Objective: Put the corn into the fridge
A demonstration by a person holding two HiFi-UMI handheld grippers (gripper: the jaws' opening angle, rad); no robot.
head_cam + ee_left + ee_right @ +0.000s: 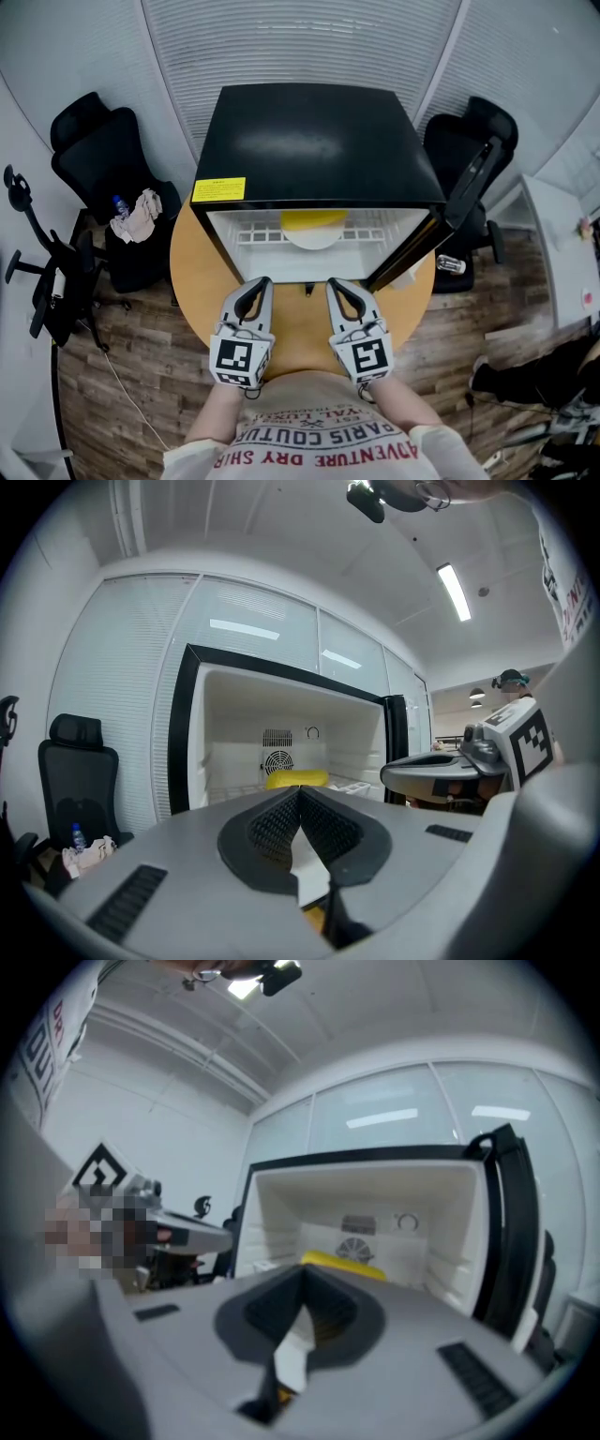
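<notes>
The yellow corn (314, 219) lies on a white plate (313, 237) on the wire shelf inside the open black mini fridge (319, 141). The corn also shows in the left gripper view (296, 778) and the right gripper view (342, 1265), deep in the white interior. My left gripper (260, 284) and right gripper (336, 285) hover side by side over the round wooden table (192, 272), just in front of the fridge opening. Both are shut with nothing between the jaws (299, 792) (302, 1271).
The fridge door (469, 183) stands swung open at the right. Black office chairs flank the table; the left one (122, 178) carries a cloth and a bottle. A clear bottle (451, 264) lies by the door's lower end. A white desk (562, 253) is at the right.
</notes>
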